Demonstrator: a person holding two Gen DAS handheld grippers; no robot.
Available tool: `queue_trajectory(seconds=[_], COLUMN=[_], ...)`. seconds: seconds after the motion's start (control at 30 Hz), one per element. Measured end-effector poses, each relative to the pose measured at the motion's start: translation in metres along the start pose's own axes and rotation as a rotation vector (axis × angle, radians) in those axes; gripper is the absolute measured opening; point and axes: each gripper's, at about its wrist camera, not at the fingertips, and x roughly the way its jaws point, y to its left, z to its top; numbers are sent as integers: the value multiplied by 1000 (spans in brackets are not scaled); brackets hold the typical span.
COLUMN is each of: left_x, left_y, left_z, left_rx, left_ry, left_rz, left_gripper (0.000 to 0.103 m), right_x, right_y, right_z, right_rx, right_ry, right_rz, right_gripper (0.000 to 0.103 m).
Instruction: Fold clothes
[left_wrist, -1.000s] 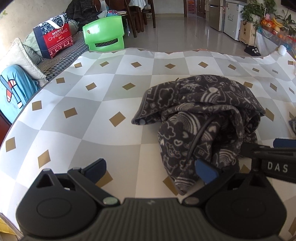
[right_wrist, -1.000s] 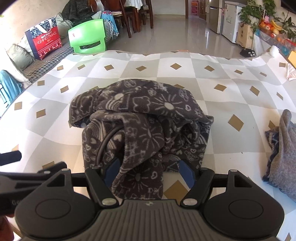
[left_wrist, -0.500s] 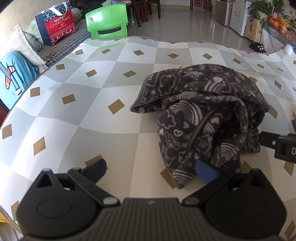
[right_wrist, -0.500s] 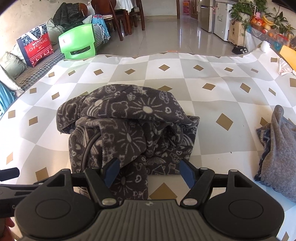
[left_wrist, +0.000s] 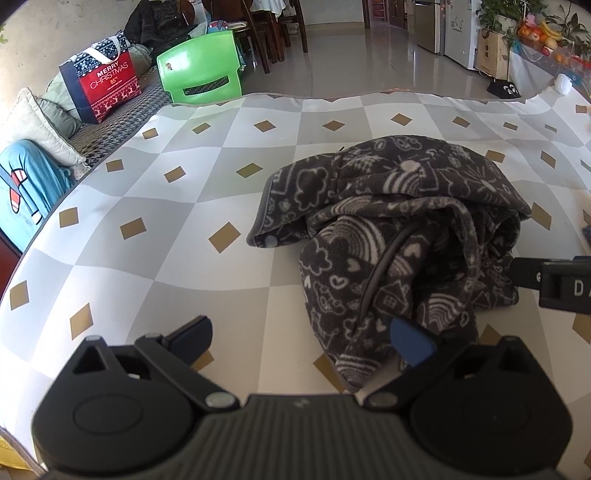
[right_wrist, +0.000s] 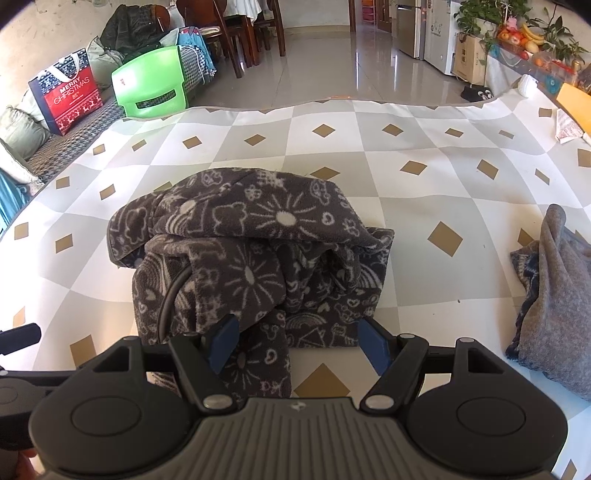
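Right wrist: bundled fleece garment (right_wrist: 255, 258) (patterned)

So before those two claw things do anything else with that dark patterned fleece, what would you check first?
1. Left gripper jaws apart: ok, wide open, nothing pinched.
2. Right gripper jaws apart: ok, open, a flap of fleece lying between the fingers.
3. Patterned fleece flat enough to fold: not ok, it sits in a bunched heap.
4. A clear edge to grab: ok, a hemmed corner sticks out on the tablecloth.
5. Grey garment out of the way: ok, apart at the right.
6. Dark cord snag-free: cannot tell.
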Motion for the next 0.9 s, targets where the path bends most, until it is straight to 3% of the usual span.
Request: queue_trajectory(seconds=[0.9], left_x=[-9], left_y=[-33], left_z=[-5], left_rx=[50], left_ry=[5], left_rz=[-92], left_gripper=[103], right_x=[3], right_y=[-6], right_z=[2], right_rx=[1], right_ry=[29], right_rz=[-49], right_gripper=[71])
